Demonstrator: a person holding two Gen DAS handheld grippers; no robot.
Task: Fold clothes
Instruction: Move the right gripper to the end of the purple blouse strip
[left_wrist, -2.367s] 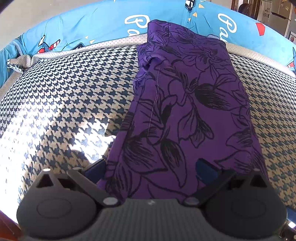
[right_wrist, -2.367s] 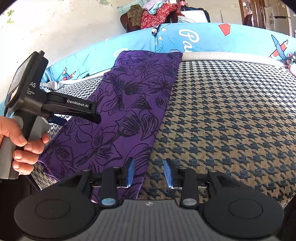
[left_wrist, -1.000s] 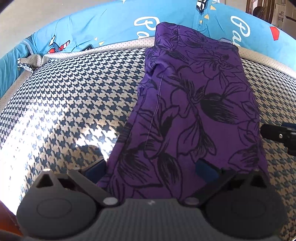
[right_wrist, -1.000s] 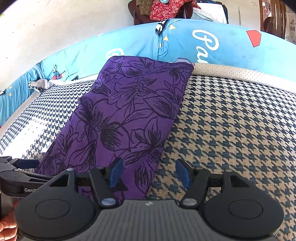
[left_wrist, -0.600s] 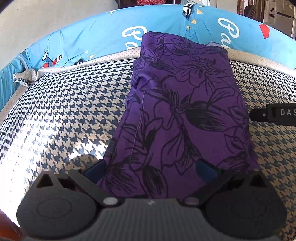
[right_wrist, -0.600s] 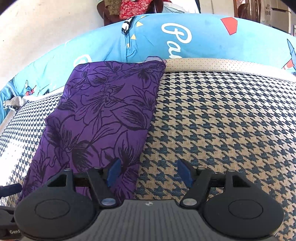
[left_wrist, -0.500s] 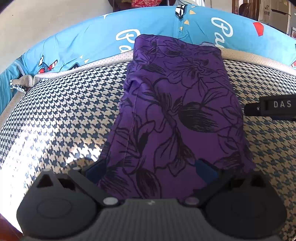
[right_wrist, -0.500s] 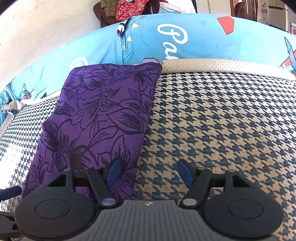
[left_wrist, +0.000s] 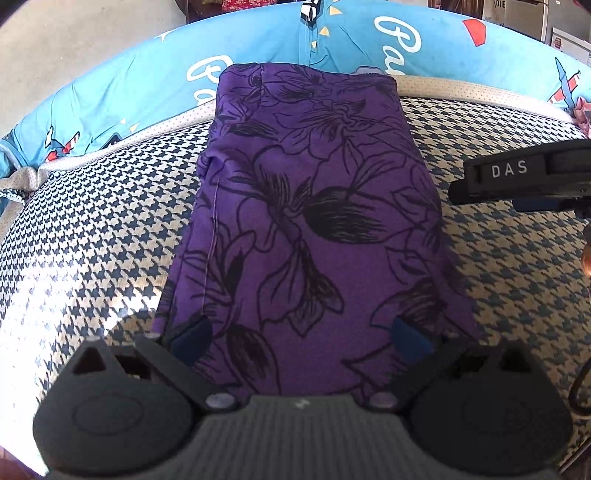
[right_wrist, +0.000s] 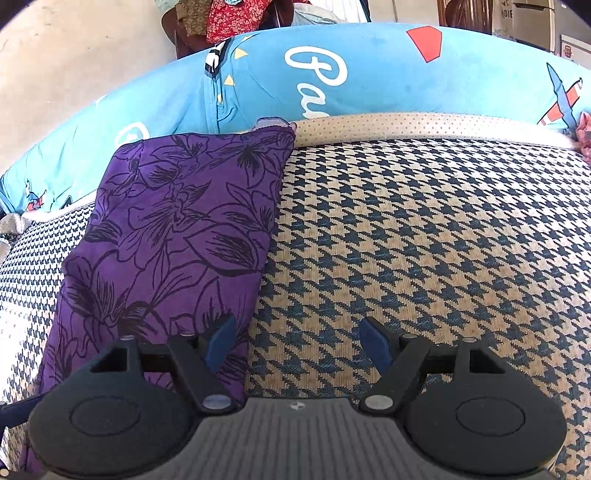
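The right gripper (right_wrist: 297, 341), lower centre, has just been spreading its jaws with only the purple floral garment's (left_wrist: 306, 221) right edge between them, the left gripper (left_wrist: 301, 338) gapes over its near end, so a fold grab looks imminent.

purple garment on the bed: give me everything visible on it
The purple garment is thin woven-looking cloth with black outlined flowers, folded lengthwise into a long narrow strip, a stitched seam along one long edge. It lies flat on the houndstooth mat, its far end reaching the blue printed bedding. Both tools, left and right, stand open over its near end; neither clamps it.
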